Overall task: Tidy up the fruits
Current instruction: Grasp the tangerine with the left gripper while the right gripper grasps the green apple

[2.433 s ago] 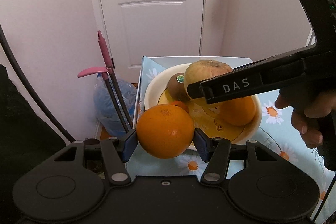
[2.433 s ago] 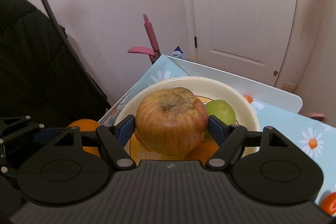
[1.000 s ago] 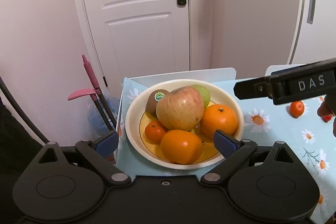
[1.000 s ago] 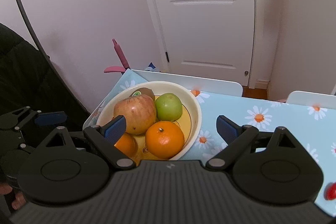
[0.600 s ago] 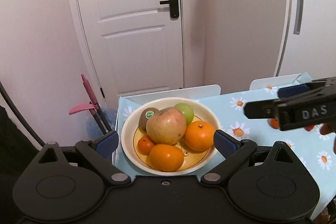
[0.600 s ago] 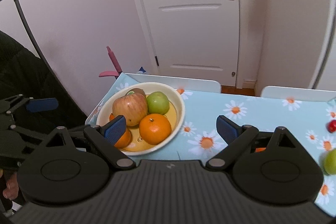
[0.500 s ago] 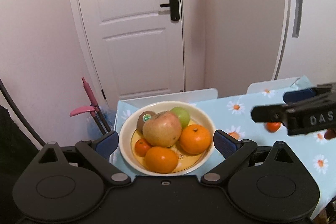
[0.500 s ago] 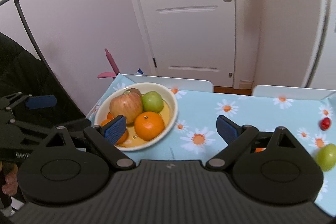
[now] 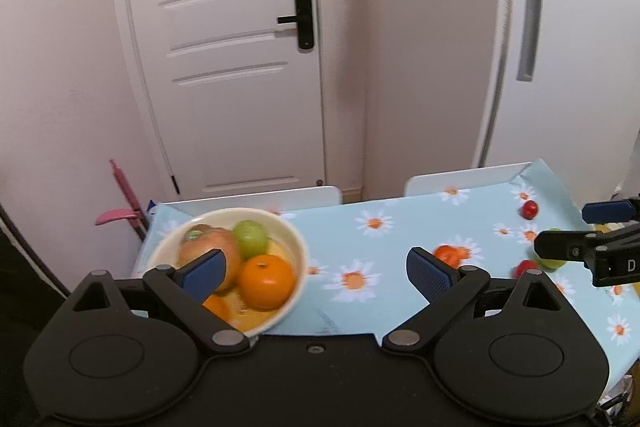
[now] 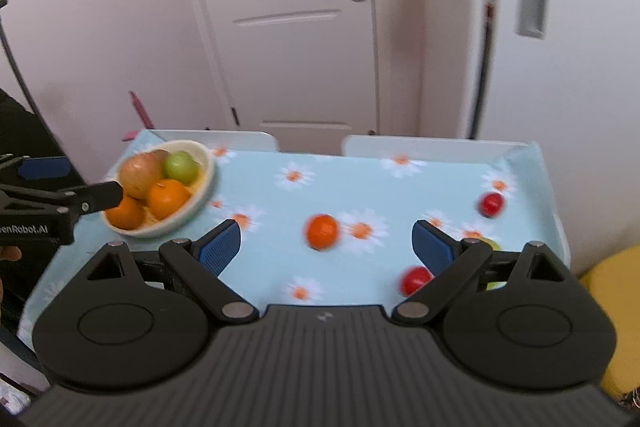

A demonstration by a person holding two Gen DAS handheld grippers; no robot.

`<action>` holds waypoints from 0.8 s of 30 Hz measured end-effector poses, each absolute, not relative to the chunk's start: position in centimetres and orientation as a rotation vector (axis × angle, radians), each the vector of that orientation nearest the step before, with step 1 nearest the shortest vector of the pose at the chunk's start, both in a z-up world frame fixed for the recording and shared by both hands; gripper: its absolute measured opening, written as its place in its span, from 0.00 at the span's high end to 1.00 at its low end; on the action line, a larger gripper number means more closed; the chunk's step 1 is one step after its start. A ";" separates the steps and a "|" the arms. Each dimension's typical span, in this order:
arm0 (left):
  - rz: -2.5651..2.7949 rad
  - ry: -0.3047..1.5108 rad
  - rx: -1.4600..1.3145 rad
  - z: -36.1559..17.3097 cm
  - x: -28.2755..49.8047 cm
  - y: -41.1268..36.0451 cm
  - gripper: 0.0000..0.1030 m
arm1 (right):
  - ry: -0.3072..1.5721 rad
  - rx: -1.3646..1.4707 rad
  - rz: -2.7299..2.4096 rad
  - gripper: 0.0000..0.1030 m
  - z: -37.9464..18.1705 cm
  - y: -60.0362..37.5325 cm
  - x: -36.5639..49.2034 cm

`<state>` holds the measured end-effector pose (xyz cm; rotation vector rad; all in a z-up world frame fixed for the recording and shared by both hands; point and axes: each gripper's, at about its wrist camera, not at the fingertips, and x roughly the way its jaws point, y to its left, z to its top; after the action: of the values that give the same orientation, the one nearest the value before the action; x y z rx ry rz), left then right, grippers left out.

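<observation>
A cream bowl (image 9: 297, 241) holds a reddish apple (image 9: 208, 247), a green apple (image 9: 250, 238) and two oranges (image 9: 266, 281); it stands at the table's left end. My left gripper (image 9: 316, 269) hovers open and empty just right of the bowl. In the right wrist view the bowl (image 10: 202, 201) is at the left, and a small mandarin (image 10: 322, 231) lies on the cloth straight ahead of my open, empty right gripper (image 10: 326, 247). Two red fruits (image 10: 491, 205) (image 10: 416, 279) lie at the right. A green fruit (image 10: 491, 245) is mostly hidden behind the right finger.
The table (image 10: 360, 179) has a light blue daisy cloth. Two white chair backs (image 10: 420, 145) stand along its far edge, before a white door (image 10: 288, 27). A pink-handled pole (image 9: 122, 195) leans at the far left. Something yellow (image 10: 608, 307) sits past the right edge.
The left gripper released its orange and the right its apple into the bowl. Both opened, pulled back and swung right, bringing the loose fruits on the cloth into view.
</observation>
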<state>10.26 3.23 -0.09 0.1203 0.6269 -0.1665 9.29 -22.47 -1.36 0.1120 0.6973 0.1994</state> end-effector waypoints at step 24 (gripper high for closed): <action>-0.156 0.712 0.197 -10.1 16.1 -11.2 0.13 | 0.758 0.013 0.248 0.00 -11.0 -35.8 14.0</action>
<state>16.15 -11.19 -10.12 0.1967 0.7116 -0.1560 14.04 -35.81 -11.02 0.0134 0.7581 0.2476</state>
